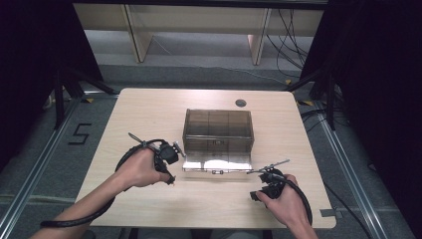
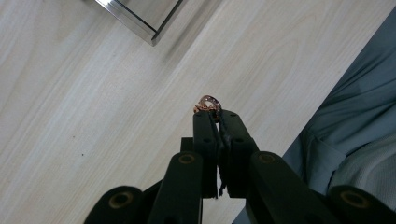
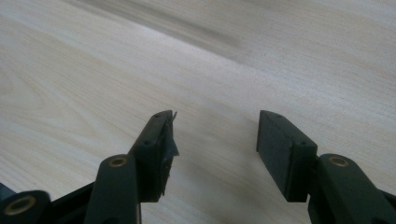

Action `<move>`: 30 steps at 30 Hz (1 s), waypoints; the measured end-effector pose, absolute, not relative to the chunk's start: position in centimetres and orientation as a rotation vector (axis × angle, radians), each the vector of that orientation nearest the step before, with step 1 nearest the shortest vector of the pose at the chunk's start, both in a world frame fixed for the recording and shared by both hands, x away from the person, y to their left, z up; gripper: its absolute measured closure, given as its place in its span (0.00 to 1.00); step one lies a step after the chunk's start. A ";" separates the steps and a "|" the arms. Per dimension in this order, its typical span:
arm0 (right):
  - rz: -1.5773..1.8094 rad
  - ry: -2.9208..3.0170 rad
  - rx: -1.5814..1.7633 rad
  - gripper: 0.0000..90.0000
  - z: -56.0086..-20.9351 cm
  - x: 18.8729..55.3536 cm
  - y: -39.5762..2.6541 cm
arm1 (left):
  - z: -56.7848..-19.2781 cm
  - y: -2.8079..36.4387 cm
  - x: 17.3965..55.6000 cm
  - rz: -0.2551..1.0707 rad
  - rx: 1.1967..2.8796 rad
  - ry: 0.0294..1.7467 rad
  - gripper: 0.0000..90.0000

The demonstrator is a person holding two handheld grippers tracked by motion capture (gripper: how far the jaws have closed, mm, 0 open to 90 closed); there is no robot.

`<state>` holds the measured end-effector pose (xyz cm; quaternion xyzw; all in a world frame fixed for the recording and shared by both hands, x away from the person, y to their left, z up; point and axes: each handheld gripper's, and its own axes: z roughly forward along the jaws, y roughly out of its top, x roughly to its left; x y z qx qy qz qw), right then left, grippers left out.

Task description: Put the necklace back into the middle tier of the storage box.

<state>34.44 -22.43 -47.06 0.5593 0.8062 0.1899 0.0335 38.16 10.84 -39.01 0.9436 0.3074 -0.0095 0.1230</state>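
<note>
On pale wood-grain table (image 2: 93,116), left claw (image 2: 215,114) pinching small coppery ring (image 2: 208,103)

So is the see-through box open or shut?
Open: the smoky clear plastic box has its front flap folded down flat on the table.

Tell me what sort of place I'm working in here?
Probably a lab or recording station, not a home: a bare wooden table on grey carpet, dark curtains at both sides, loose cables on the floor behind, and a taped number marker beside the table.
</note>
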 end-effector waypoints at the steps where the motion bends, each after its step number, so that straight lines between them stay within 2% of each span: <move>1: 0.584 2.480 1.720 0.52 -47.1 34.4 -22.4 | -38.9 10.8 38.3 -0.027 2.761 0.889 0.96; 30: 0.578 2.474 1.719 0.52 -47.1 34.5 -22.4 | -36.9 9.9 40.5 -0.006 2.730 0.909 0.96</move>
